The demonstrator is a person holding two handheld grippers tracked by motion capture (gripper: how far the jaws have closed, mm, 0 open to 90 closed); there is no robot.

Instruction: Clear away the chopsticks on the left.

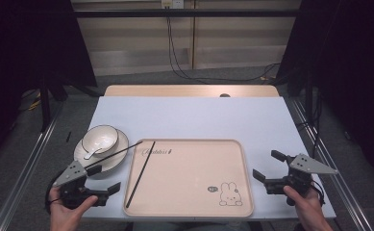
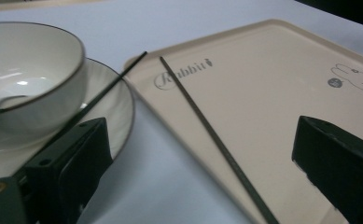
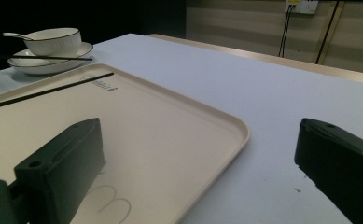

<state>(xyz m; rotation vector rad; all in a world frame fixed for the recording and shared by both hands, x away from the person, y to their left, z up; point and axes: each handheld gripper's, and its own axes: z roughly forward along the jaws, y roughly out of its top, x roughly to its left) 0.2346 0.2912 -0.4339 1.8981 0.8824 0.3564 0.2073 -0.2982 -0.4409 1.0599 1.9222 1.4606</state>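
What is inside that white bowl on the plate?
A white spoon lies in the bowl, its handle leaning out over the rim. Nothing else shows inside. The plate's middle is covered by the bowl.

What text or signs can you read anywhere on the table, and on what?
"Rabbit", in script with a small dark mark after it: printed at the far left corner of the tray; the middle letters are partly crossed by a chopstick.
Small round dark badge beside the rabbit drawing on the tray: too small to read.
Bowl, plate, spoon: no text.
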